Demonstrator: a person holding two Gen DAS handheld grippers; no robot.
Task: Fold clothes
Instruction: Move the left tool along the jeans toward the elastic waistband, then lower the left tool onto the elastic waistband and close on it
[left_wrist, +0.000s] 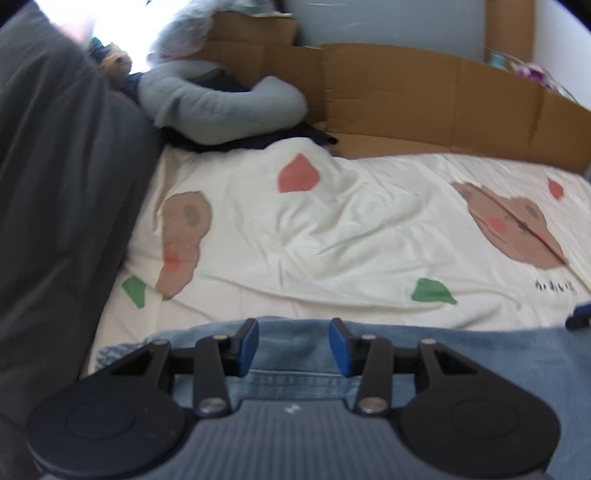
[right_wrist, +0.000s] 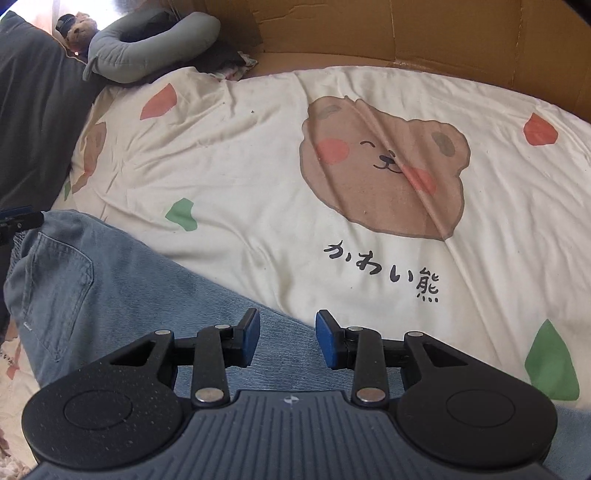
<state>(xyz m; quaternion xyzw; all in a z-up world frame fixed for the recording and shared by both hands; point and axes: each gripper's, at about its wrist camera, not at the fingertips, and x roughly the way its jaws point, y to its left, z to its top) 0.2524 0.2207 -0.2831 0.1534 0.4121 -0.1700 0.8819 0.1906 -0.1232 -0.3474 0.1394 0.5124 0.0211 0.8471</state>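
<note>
Jeans under parted right tongs; cardboard behind.

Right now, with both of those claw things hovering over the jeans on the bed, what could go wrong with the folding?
1. Both the left gripper and right gripper stand open over the jeans, pinching nothing, so a fold may start without a hold.
2. The bedsheet beneath is wrinkled; a low pinch might catch it too.
3. The jeans lie aslant, so the fold may come out crooked.
</note>
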